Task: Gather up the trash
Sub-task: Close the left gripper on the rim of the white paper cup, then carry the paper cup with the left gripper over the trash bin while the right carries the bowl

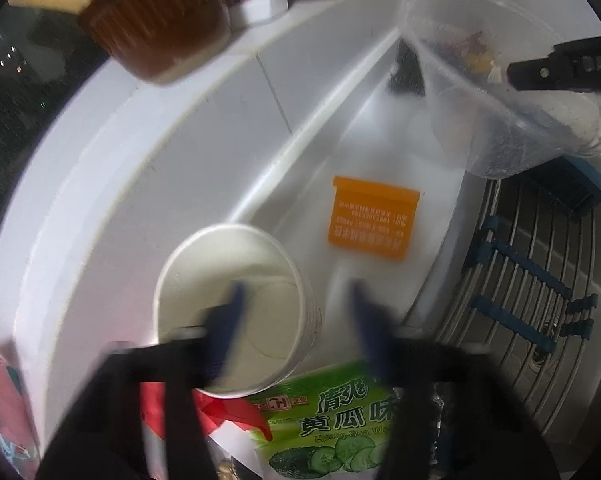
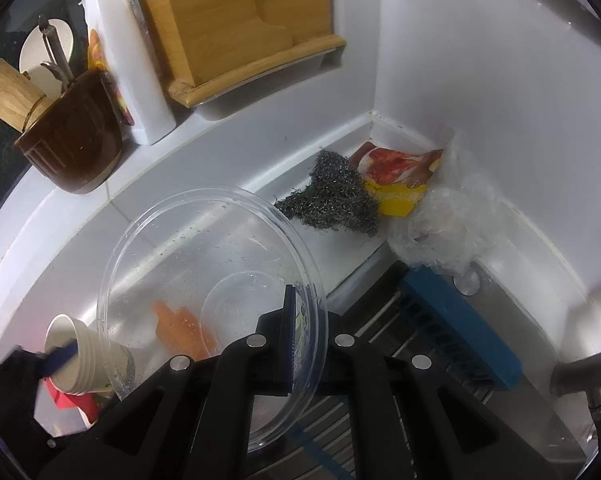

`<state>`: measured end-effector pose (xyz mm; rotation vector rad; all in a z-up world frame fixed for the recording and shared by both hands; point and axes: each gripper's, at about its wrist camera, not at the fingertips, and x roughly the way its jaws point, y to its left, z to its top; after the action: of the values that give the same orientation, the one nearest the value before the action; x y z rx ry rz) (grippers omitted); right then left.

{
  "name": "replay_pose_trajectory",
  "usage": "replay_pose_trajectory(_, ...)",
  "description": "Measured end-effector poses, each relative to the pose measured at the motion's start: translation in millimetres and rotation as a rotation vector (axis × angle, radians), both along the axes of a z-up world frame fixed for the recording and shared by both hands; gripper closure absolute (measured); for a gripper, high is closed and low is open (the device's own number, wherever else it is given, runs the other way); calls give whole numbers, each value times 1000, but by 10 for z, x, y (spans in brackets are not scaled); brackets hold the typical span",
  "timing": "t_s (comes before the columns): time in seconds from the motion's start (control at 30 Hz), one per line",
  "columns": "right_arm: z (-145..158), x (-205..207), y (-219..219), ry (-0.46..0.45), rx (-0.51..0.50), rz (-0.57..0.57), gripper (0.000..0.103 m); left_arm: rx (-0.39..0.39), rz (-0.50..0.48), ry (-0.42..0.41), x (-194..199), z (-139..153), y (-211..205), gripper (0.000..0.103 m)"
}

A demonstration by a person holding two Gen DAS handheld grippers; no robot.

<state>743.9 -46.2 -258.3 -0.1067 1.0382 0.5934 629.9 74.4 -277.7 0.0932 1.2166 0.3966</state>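
Standing at the far left of the white counter, a brown ribbed pot holds wooden utensils, with a white bottle just beside it and a wooden box further right. Lower on the counter, the left gripper has its fingers spread apart around one wall of a white paper cup: one blue finger is inside the cup, the other is outside, and I cannot tell if they press the wall yet. The cup is tilted, and it rests partly on a red wrapper and a green cucumber-flavour packet. An orange plastic card lies flat on the counter just beyond the cup. To the right of the cup, the right gripper is closed on the rim of a clear plastic bowl, which is wet with drops and is held tilted above the edge of the sink. Behind the bowl lies a steel wool scrubber, touching a red and yellow wrapper. In the corner beside it is a crumpled clear plastic bag, and a blue brush lies on the wire rack in the sink.
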Motion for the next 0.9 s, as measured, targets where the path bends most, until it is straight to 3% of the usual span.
replay_pose_trajectory(0.07, 4, -8, 10, -1, 0, 5, 99, -35, 29, 4, 3, -49, 71, 91)
replay_pose_trajectory(0.27, 9, -17, 1, -2, 1, 7, 99, -8, 55, -23, -27, -53, 121, 94)
replay_pose_trajectory(0.9, 195, -128, -197, -28, 17, -36, 99, 34, 49, -131, -52, 415, -15, 94)
